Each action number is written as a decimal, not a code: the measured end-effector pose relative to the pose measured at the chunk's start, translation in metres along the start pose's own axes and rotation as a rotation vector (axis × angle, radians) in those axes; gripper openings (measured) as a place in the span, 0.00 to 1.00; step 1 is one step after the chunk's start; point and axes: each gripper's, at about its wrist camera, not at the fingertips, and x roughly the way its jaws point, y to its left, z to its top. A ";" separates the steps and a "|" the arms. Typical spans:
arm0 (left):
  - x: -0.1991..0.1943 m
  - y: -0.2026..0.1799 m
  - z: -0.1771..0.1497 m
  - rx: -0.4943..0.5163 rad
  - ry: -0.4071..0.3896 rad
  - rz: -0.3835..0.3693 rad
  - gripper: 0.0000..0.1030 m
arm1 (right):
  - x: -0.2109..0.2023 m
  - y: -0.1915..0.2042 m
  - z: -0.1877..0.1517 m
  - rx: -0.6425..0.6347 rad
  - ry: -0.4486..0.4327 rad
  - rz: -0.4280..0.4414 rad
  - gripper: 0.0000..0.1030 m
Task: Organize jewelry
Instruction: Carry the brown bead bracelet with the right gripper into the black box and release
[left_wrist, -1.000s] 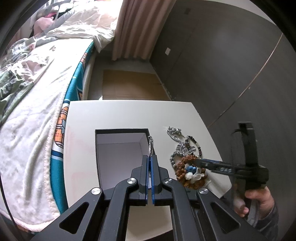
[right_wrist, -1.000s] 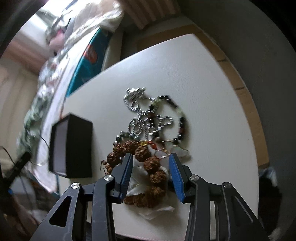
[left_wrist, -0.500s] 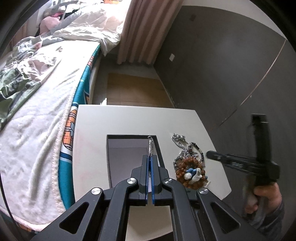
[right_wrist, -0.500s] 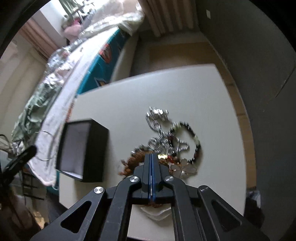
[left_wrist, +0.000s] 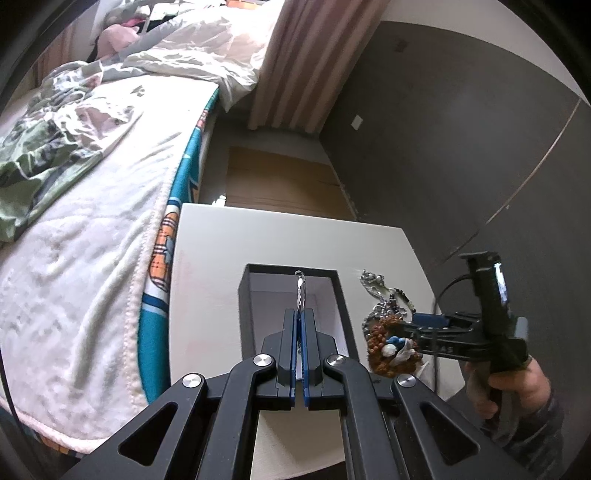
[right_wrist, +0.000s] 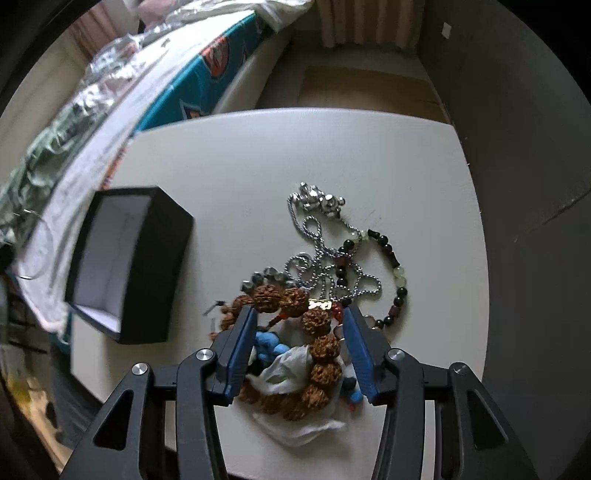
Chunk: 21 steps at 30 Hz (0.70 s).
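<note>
My left gripper (left_wrist: 299, 317) is shut on a thin silver ring-shaped piece (left_wrist: 300, 291) and holds it over the open black box (left_wrist: 243, 295) with a white inside. The box also shows in the right wrist view (right_wrist: 147, 266). My right gripper (right_wrist: 299, 317) is open, its fingers either side of the brown seed-bead bracelet (right_wrist: 317, 343) in the jewelry pile. The pile holds a silver chain (right_wrist: 314, 236), a dark bead bracelet (right_wrist: 391, 266), blue beads (right_wrist: 269, 347) and white tissue (right_wrist: 291, 373). The pile also shows in the left wrist view (left_wrist: 388, 332), with the right gripper (left_wrist: 417, 325) over it.
The white table (right_wrist: 240, 166) stands beside a bed with a white blanket (left_wrist: 92, 240) on the left. A grey wall (left_wrist: 461, 147) runs along the right. Wooden floor (left_wrist: 280, 184) lies beyond the table's far edge.
My right gripper was open, shut half a second ago, and is open again, low over the brown bracelet. My left gripper rose and moved over the box, still holding the silver piece.
</note>
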 end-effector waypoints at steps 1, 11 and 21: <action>0.000 0.002 -0.001 -0.004 0.001 0.001 0.01 | 0.004 0.001 0.000 -0.005 0.007 -0.006 0.47; 0.014 0.001 0.005 -0.014 0.030 -0.027 0.01 | -0.022 -0.005 -0.007 0.024 -0.054 0.056 0.19; 0.053 -0.032 0.011 0.000 0.117 -0.085 0.02 | -0.085 -0.010 -0.013 0.065 -0.183 0.167 0.19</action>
